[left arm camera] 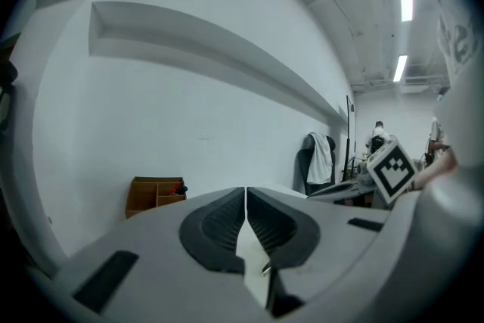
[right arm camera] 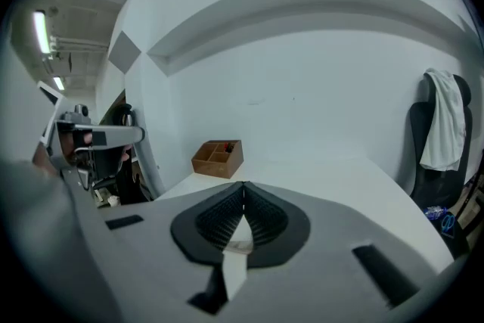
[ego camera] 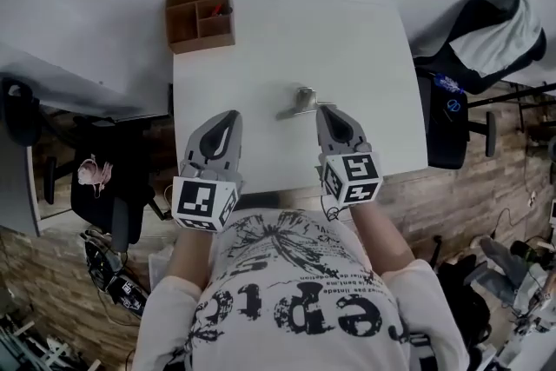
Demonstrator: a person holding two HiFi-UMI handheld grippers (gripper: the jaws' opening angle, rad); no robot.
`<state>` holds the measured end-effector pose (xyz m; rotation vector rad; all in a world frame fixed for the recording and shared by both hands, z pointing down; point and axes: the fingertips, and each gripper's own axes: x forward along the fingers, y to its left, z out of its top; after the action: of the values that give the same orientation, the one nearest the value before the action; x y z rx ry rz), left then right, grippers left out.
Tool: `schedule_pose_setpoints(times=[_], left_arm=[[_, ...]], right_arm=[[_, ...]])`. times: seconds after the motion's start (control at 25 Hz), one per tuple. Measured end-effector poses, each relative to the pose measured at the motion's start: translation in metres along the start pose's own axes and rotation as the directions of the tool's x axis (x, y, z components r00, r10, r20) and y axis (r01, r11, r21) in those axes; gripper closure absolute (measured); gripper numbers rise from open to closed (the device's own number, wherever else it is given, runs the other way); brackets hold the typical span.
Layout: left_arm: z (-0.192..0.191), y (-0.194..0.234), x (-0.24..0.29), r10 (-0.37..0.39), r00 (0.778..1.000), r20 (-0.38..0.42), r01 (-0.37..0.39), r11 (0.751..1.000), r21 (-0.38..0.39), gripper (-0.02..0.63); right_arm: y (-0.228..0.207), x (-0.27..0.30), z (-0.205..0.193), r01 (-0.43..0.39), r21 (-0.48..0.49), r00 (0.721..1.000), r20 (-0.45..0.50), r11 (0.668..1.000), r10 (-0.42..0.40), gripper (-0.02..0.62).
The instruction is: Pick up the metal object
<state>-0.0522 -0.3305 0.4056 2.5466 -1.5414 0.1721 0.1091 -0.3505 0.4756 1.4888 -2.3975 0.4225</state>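
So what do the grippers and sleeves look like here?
Both the left gripper and right gripper are grey tapered shells with dark ribbed pads, each carrying a white cube with black square markers. The person wears a short-sleeved white T-shirt with black print.

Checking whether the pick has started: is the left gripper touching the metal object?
Apart. The head view shows bare white table between the shut tips of the left gripper and the metal object.

the shirt point(ego camera: 295, 300) bears large black lettering, upside down, not clearly readable.
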Motion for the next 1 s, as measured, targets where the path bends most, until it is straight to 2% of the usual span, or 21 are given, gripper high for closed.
schedule_pose_setpoints(times=[0.08, 0.12, 0.16, 0.48, 0.72, 1.0], left_arm=[[-0.003, 0.012, 0.013, -0.004, 1.0, -0.004, 0.004, 1.0, -0.009, 0.595], [-0.006, 0.018, 0.02, -0.006, 1.0, -0.007, 0.005, 1.0, -0.015, 0.595], [-0.008, 0.022, 0.026, -0.009, 1.0, -0.011, 0.008, 1.0, -0.022, 0.595], [-0.036, 0.043, 0.055, -0.034, 0.997, -0.075, 0.029, 0.997, -0.07, 0.595], [-0.055, 0.047, 0.069, -0.061, 0.991, -0.119, 0.05, 0.994, -0.096, 0.595], [-0.076, 0.052, 0.082, -0.077, 0.984, -0.161, 0.06, 0.992, -0.108, 0.595]], right_arm=[[-0.005, 0.021, -0.013, -0.001, 0.01, 0.998, -0.066, 1.0, 0.002, 0.6], [-0.007, 0.032, -0.021, -0.005, 0.015, 0.995, -0.103, 1.0, 0.007, 0.566], [-0.009, 0.043, -0.029, -0.009, 0.019, 0.99, -0.141, 1.0, 0.011, 0.505], [-0.027, 0.102, -0.091, 0.051, 0.037, 0.93, -0.367, 0.998, -0.034, 0.322], [-0.034, 0.128, -0.124, 0.078, 0.057, 0.872, -0.488, 0.995, -0.04, 0.284], [-0.049, 0.145, -0.155, 0.123, 0.012, 0.781, -0.618, 0.992, -0.089, 0.273]])
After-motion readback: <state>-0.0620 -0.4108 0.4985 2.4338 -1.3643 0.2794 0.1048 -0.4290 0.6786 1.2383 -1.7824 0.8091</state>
